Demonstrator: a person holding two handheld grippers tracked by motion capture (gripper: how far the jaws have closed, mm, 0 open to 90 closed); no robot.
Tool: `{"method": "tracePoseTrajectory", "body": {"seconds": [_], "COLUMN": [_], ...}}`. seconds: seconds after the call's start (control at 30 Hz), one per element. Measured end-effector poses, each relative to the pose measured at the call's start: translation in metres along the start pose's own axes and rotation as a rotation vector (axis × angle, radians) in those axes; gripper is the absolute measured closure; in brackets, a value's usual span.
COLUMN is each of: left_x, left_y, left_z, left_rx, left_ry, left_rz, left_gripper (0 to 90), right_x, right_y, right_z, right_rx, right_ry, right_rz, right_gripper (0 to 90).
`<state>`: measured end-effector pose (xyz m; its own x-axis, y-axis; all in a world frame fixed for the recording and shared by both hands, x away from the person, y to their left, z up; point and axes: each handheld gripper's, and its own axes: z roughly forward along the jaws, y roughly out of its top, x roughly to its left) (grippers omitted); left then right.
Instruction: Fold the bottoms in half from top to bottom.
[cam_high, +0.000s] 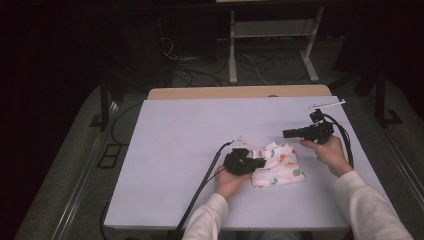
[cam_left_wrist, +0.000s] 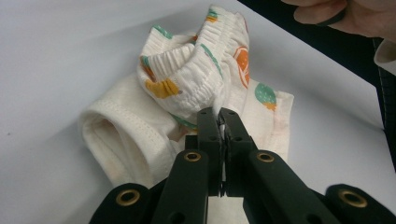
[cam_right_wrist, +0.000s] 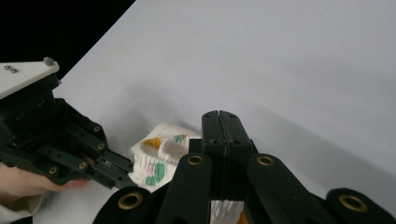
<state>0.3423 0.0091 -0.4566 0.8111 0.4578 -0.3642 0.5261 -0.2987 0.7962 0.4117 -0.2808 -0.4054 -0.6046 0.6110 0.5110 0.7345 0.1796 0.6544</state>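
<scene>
Dark room w/ cables on the floor (cam_high: 200, 70) and a white frame (cam_high: 272, 30) behind; pale grey bench (cam_high: 180, 150) took up the middle of the high view. Small cream garment (cam_high: 280, 167) w/ orange and green fruit print lay bunched on the bench, roughly 4 o'clock from bench centre. Left hand-held gripper (cam_high: 261, 163) sat at the garment's 9 o'clock edge, jaws closed tight on a bit of the fabric near the gathered elastic waistband (cam_left_wrist: 196, 81), as the left gripper view showed. Right hand-held gripper (cam_high: 286, 133) was raised at approx 1 o'clock from the garment, apart from it, pointing toward 9 o'clock; its jaws were pressed together w/ nothing between them. Right hand (cam_high: 327, 150) wrapped its grip, cable (cam_high: 345, 137) trailing back along the sleeve.
</scene>
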Motion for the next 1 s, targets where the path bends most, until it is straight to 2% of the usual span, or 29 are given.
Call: {"method": "tracePoseTrajectory", "body": {"seconds": [0.27, 0.57, 0.67, 1.0], "left_x": [0.001, 0.0, 0.0, -0.001], "left_y": [-0.003, -0.003, -0.003, -0.004], "left_z": [0.0, 0.001, 0.001, 0.0], "left_rx": [-0.004, -0.006, -0.007, -0.008], "left_ry": [-0.002, -0.001, 0.002, 0.001], "left_rz": [-0.007, -0.008, -0.006, -0.002], "left_gripper": [87.5, 87.2, 87.1, 86.1], "right_x": [-0.004, -0.018, -0.021, -0.024], "right_y": [0.005, 0.003, 0.001, -0.001], "right_z": [0.012, 0.029, 0.033, 0.046], "right_rx": [0.017, 0.048, 0.058, 0.108], "right_ry": [-0.021, -0.052, -0.054, -0.051], "right_rz": [0.012, 0.066, 0.083, 0.092], "right_gripper": [89.0, 89.0, 89.0, 89.0]}}
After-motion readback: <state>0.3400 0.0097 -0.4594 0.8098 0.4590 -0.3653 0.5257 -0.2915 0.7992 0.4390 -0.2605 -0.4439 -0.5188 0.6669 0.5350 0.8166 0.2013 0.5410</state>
